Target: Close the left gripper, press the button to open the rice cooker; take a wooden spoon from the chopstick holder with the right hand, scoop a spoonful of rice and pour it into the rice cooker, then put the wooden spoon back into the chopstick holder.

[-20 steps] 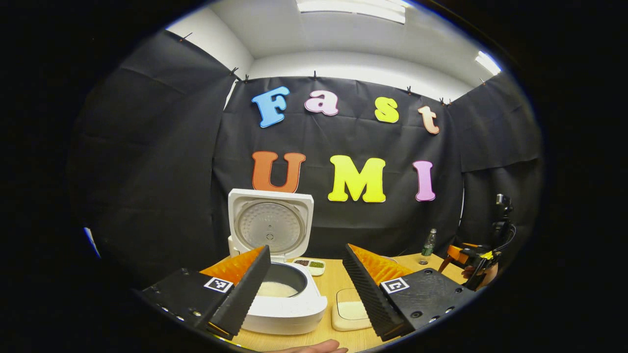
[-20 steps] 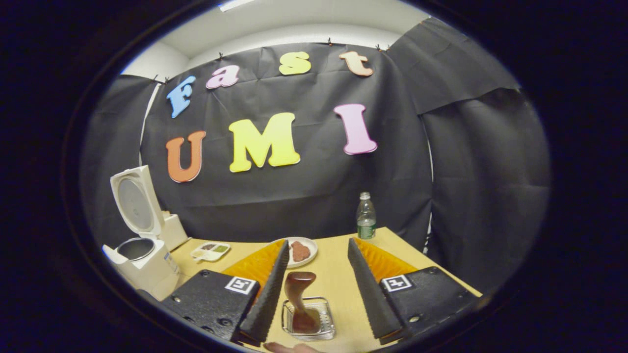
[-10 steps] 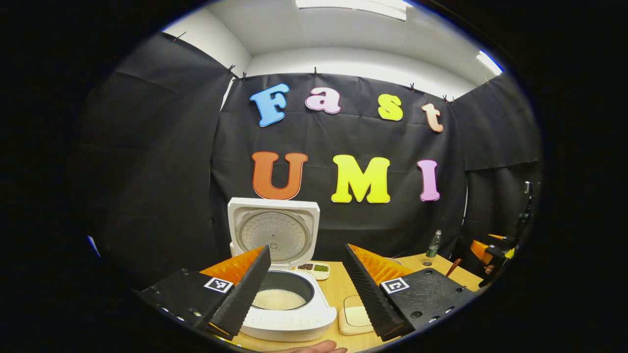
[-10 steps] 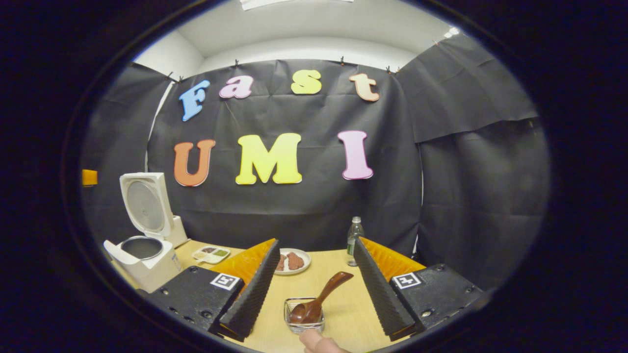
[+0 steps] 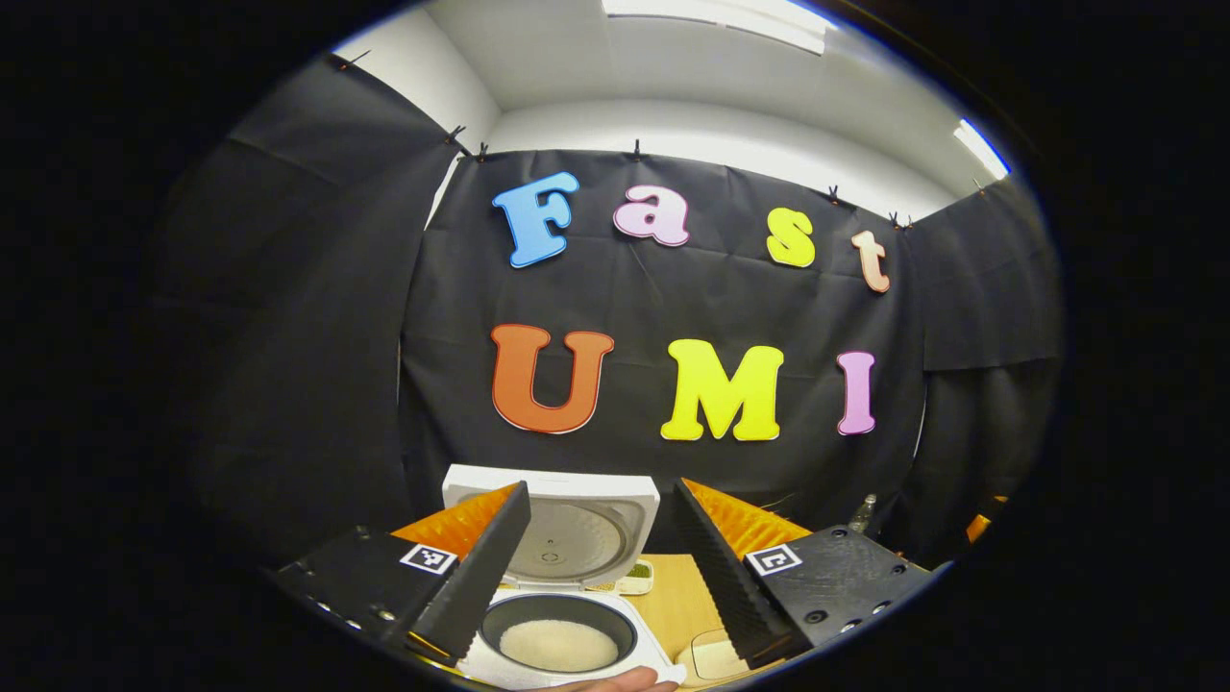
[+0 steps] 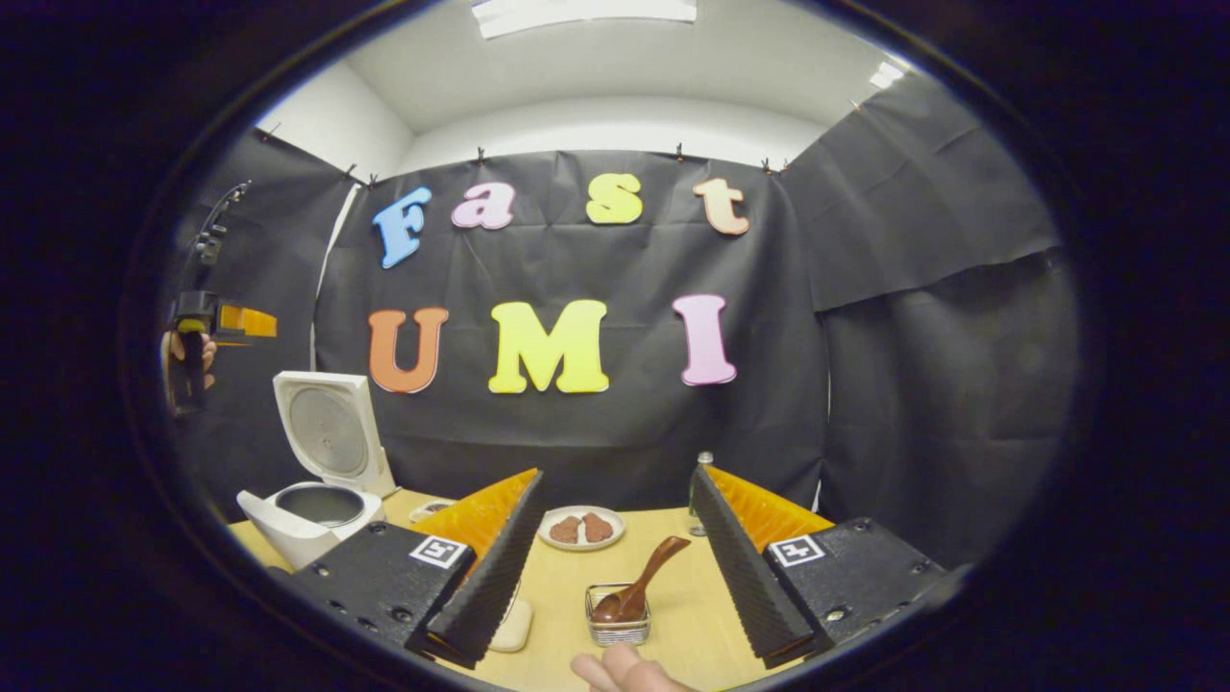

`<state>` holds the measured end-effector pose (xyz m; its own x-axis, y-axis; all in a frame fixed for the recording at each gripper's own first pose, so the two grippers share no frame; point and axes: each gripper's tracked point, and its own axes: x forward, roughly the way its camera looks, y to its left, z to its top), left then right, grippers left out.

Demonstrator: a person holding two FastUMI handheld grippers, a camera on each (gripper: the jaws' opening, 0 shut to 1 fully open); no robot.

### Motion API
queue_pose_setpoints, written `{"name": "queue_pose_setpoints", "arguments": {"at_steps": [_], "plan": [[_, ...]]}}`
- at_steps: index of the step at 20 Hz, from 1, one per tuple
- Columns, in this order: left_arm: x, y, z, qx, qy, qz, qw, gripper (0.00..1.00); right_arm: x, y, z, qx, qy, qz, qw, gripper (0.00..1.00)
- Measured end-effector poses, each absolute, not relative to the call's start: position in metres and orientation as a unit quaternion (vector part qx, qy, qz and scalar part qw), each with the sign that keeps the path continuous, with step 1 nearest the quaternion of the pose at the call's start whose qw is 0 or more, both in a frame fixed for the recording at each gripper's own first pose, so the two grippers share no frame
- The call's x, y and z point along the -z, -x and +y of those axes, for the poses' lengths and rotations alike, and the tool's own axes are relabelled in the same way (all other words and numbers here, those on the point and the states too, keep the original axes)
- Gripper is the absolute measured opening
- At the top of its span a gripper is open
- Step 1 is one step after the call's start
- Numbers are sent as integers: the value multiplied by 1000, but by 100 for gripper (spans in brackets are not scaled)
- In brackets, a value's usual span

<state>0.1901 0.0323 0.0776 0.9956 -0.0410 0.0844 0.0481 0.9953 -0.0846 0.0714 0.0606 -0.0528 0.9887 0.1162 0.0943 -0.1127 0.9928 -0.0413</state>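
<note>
Since the rice cooker (image 5: 562,596) stands with its lid raised and white rice lies in its pot, the left gripper view suggests the opening and pouring are done; the left gripper (image 5: 598,567) hangs above the pot, fingers wide apart, holding nothing. In the right gripper view the wooden spoon (image 6: 636,588) leans in the chopstick holder (image 6: 618,627) on the counter (image 6: 673,567), so the task looks finished; the right gripper (image 6: 617,567) sits spread and empty, the spoon untouched between its fingers
</note>
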Motion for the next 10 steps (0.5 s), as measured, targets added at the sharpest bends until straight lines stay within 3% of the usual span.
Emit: {"name": "queue_pose_setpoints", "arguments": {"at_steps": [10], "plan": [[-68,-328,75,-12,1,-17,1000,94,46,-63,77,-76,-3,-72,994,100]]}}
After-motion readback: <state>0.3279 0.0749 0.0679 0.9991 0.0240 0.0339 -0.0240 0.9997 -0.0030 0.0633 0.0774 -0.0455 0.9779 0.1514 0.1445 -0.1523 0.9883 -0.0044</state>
